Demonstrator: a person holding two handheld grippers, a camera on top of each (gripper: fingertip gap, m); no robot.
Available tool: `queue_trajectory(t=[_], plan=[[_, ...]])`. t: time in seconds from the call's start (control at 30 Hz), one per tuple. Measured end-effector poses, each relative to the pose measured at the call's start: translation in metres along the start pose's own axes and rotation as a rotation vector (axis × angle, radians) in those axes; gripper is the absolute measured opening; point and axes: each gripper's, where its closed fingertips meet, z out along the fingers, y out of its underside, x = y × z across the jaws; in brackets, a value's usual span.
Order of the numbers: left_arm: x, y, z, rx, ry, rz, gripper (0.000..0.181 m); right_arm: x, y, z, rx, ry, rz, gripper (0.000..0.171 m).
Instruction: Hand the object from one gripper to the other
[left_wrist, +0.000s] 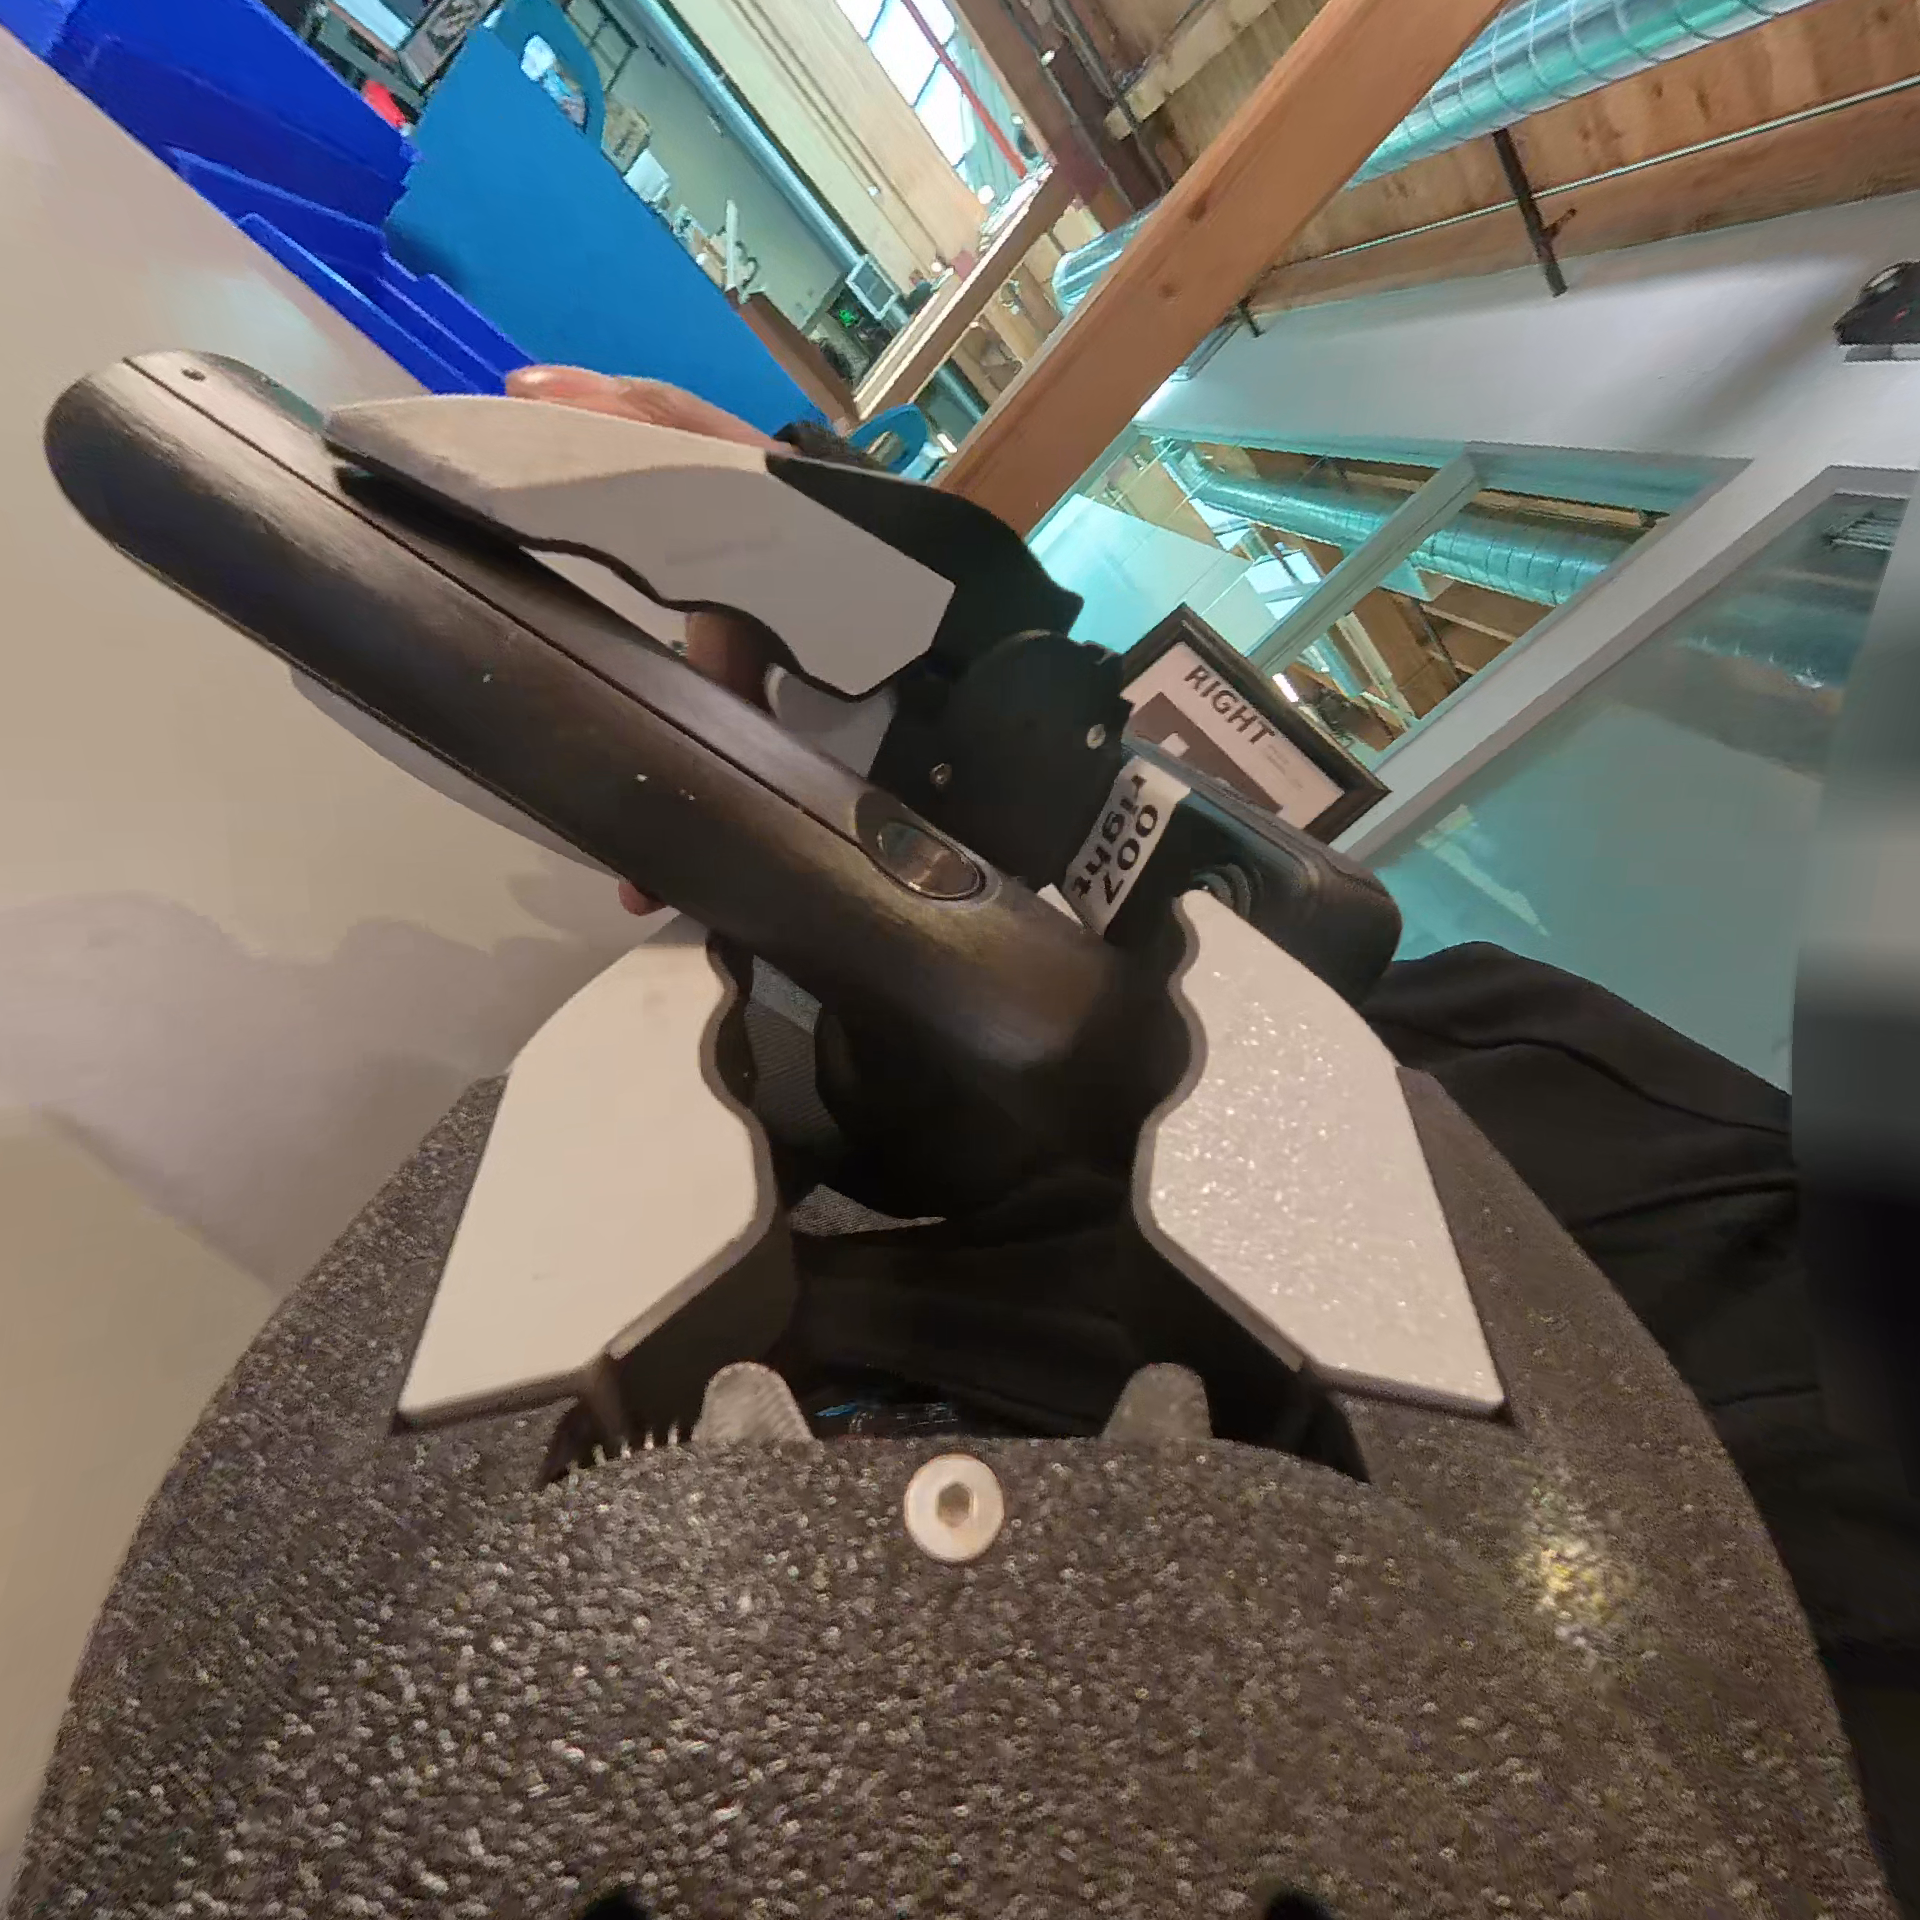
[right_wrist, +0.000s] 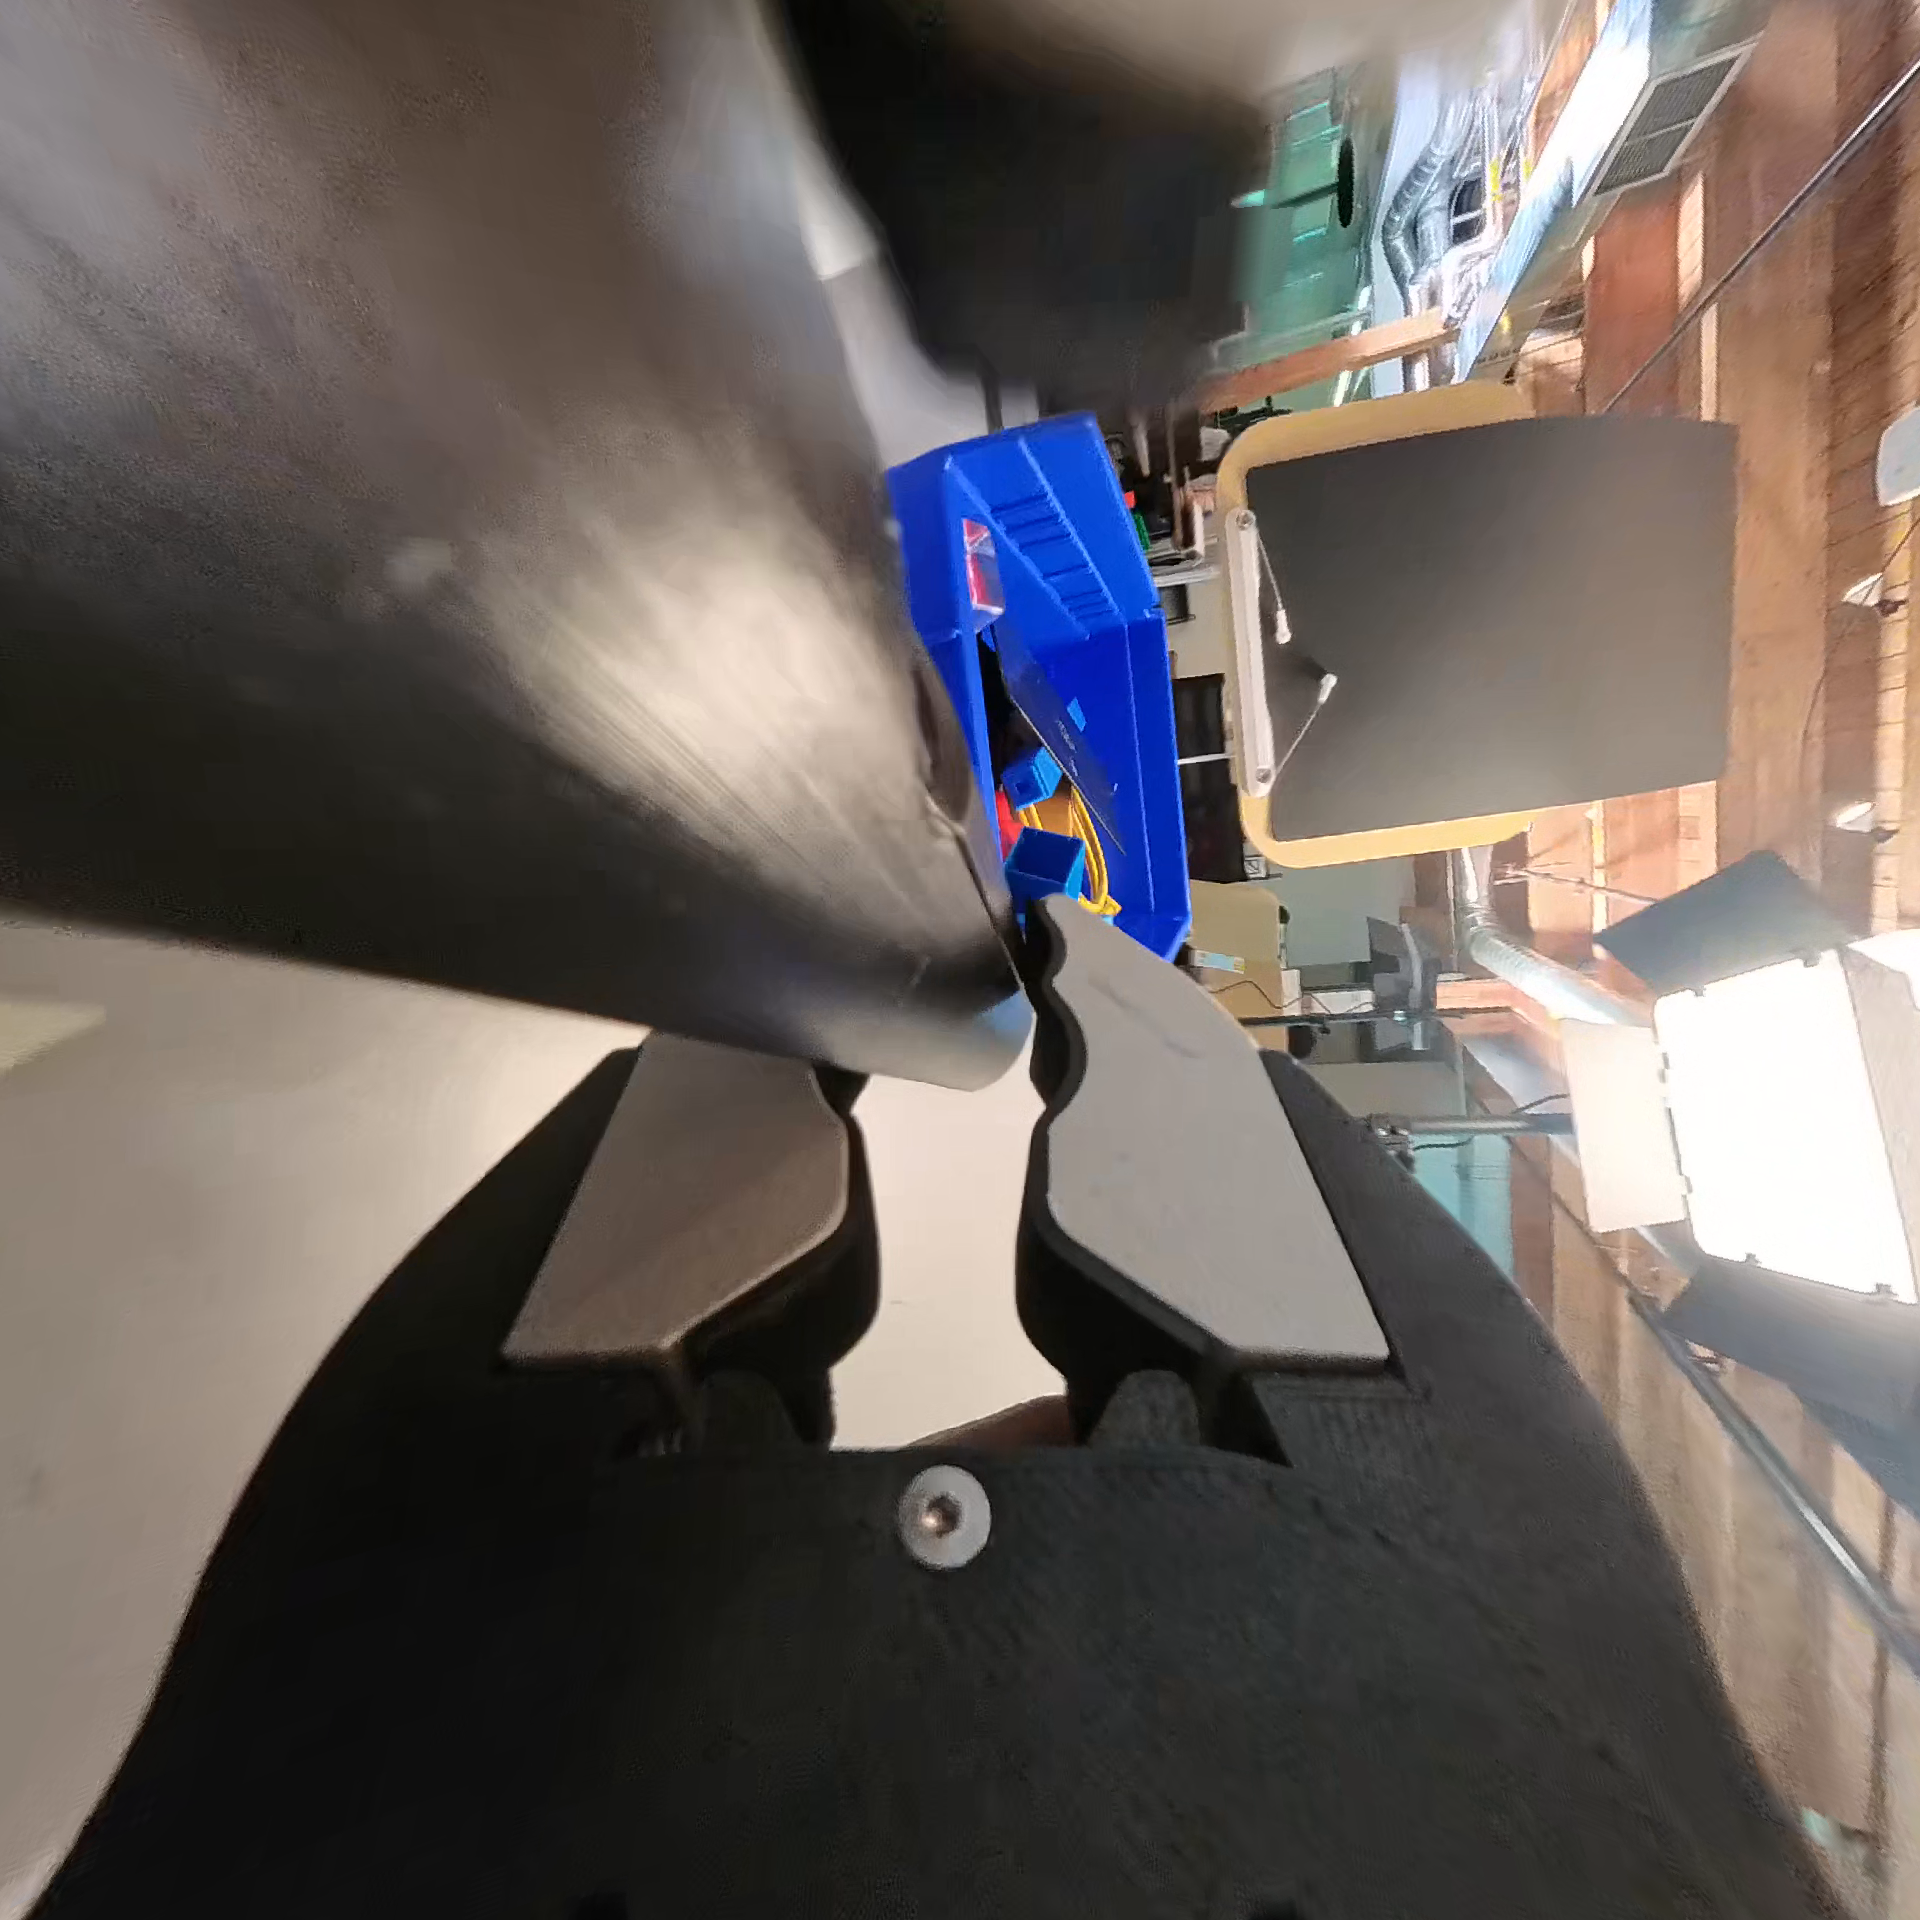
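Note:
A long black handle-shaped object (left_wrist: 582, 717) with a metal stud runs from upper left down to my left gripper (left_wrist: 951, 956). The left fingers (left_wrist: 1299, 1143) are spread wide on either side of its lower end, with a gap showing beside the left one. My right gripper reaches in from the right in the left wrist view. One of its grey fingers (left_wrist: 644, 520) lies across the object's top and the other shows behind it. In the right wrist view the right gripper (right_wrist: 935, 1008) is shut on the blurred black object (right_wrist: 468, 623) at its fingertips.
A white table (left_wrist: 156, 623) lies to the left, with blue bins (left_wrist: 312, 177) at its far side. One blue bin (right_wrist: 1049, 644) holds small coloured parts. A framed sign (left_wrist: 1247, 727), a dark wood-framed board (right_wrist: 1486, 623), a bright light panel (right_wrist: 1787, 1122) and dark clothing (left_wrist: 1558, 1143) surround the grippers.

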Motion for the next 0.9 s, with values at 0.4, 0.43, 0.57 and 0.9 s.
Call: queue_trajectory(t=[0.4, 0.43, 0.57, 0.9], plan=[[-0.007, -0.014, -0.012, 0.053, -0.077, 0.025, 0.080, 0.002, 0.008, 0.004, -0.020, 0.028, -0.020, 0.025], [-0.008, -0.013, -0.012, 0.049, -0.083, 0.024, 0.080, 0.001, 0.008, 0.004, -0.022, 0.030, -0.027, 0.025], [-0.015, -0.013, -0.014, 0.051, -0.143, 0.017, 0.080, -0.001, 0.015, 0.008, -0.056, 0.038, -0.069, 0.025], [-0.002, -0.036, -0.037, 0.122, -0.171, 0.172, 0.081, -0.001, 0.020, 0.008, -0.059, 0.019, -0.030, 0.025]])
